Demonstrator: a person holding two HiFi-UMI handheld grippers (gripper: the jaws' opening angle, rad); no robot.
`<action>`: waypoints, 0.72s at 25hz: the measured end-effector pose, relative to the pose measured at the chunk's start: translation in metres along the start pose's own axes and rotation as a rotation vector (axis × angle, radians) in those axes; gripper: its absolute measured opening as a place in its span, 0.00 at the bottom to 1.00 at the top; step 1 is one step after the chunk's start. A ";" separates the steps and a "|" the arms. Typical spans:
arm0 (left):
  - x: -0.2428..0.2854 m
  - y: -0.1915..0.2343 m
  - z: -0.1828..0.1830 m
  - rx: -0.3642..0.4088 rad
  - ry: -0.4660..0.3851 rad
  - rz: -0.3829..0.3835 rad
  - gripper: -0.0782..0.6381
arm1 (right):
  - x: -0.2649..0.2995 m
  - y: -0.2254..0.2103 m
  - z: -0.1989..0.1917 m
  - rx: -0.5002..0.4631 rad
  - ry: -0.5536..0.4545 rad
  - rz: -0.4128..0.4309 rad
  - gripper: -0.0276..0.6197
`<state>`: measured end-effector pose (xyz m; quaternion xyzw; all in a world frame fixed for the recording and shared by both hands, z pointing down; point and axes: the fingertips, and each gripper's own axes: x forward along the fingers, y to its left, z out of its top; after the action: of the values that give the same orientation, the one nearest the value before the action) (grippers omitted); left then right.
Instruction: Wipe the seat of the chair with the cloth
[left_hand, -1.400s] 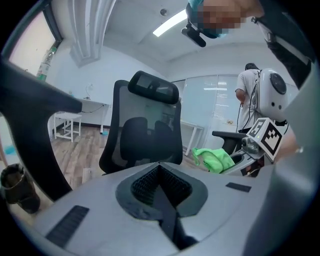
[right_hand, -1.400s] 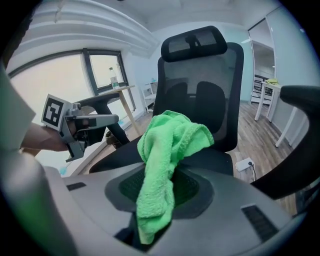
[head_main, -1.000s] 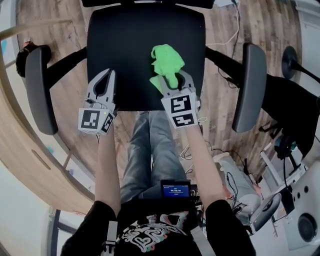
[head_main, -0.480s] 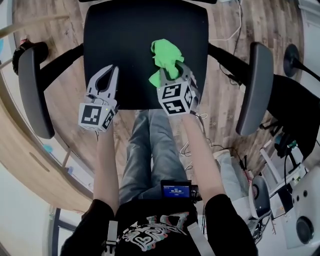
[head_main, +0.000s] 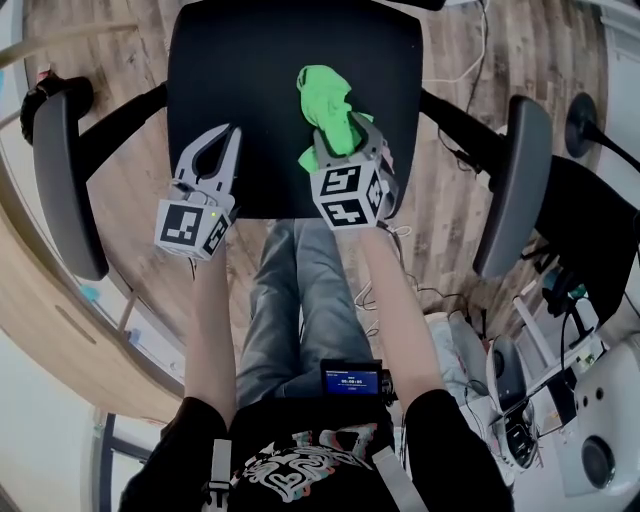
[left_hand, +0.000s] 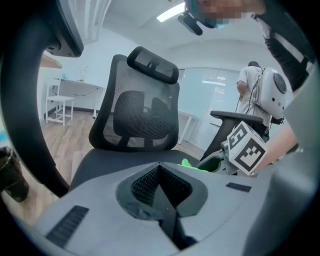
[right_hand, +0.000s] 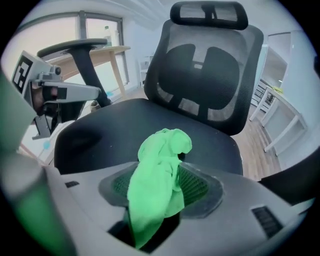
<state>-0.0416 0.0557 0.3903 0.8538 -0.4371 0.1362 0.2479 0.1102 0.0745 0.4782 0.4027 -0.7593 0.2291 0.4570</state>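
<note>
Left tongs (head_main: 226, 138) hover closed and empty above the front edge of the seat (head_main: 250, 70). Right tongs (head_main: 347, 135) are opening, the green cloth (head_main: 325, 95) loose between them (bunched mid-seat). I'd clamp it firmly, flatten it, then sweep toward the seat's back.

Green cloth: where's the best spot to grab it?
Pinch the green cloth at its near, bunched end, coming from the front of the seat. It's a crumpled ridge running front to back; the right hand-held gripper, jaws opening, straddles that end.
</note>
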 end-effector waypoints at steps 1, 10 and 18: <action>0.000 0.000 -0.002 -0.002 0.002 0.001 0.11 | 0.003 0.000 -0.002 -0.018 0.014 -0.001 0.41; -0.004 0.007 -0.011 -0.012 0.025 0.020 0.11 | 0.013 0.000 -0.011 -0.049 0.020 0.044 0.19; -0.011 0.018 -0.021 -0.018 0.036 0.049 0.11 | 0.026 0.009 -0.013 -0.048 0.055 0.080 0.19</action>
<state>-0.0625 0.0654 0.4081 0.8381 -0.4545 0.1536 0.2597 0.1029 0.0780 0.5077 0.3546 -0.7671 0.2401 0.4778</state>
